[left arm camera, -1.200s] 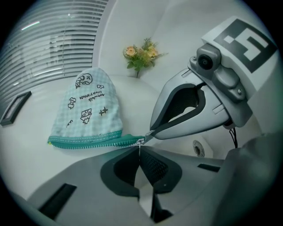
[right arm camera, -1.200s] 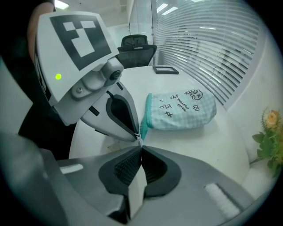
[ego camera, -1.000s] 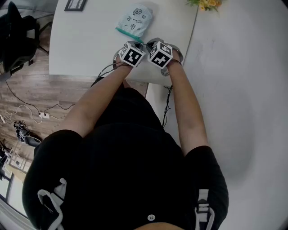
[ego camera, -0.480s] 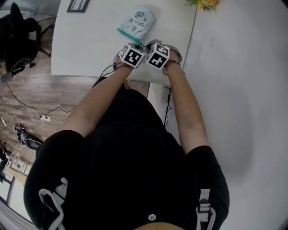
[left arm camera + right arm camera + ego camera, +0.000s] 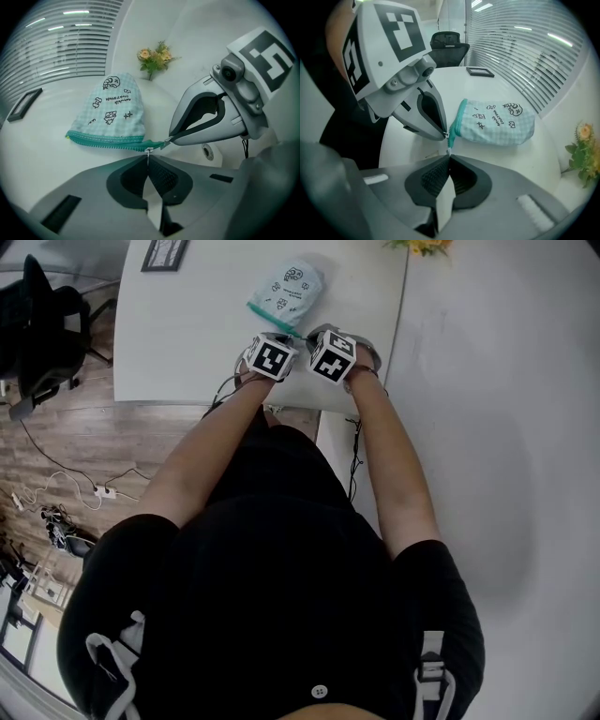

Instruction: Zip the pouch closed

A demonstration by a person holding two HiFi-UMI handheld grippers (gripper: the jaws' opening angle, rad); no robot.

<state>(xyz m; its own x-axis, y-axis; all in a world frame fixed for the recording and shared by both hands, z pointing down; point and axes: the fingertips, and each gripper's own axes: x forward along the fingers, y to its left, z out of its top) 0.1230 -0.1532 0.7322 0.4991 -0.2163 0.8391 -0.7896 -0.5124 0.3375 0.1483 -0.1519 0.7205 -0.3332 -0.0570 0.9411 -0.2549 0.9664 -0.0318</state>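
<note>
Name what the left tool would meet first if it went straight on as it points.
The pouch, at its teal zipper edge, just ahead; the left tool looks shut on the pull.

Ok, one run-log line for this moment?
left gripper: shut on zip pull | right gripper: shut on zip tail | pouch: lying flat on white table, zip end toward person

Both bare arms are stretched forward, with the left forearm (image 5: 211,442) and the right forearm (image 5: 389,456) brought together at the far end. The left gripper (image 5: 149,157) is pointed steeply down, its jaws pressed together on the zipper pull (image 5: 149,151). The right gripper (image 5: 449,157) is held just beside it on the right, its jaws pinched on the zipper tape end (image 5: 450,143). The two tips are set almost touching.
</note>
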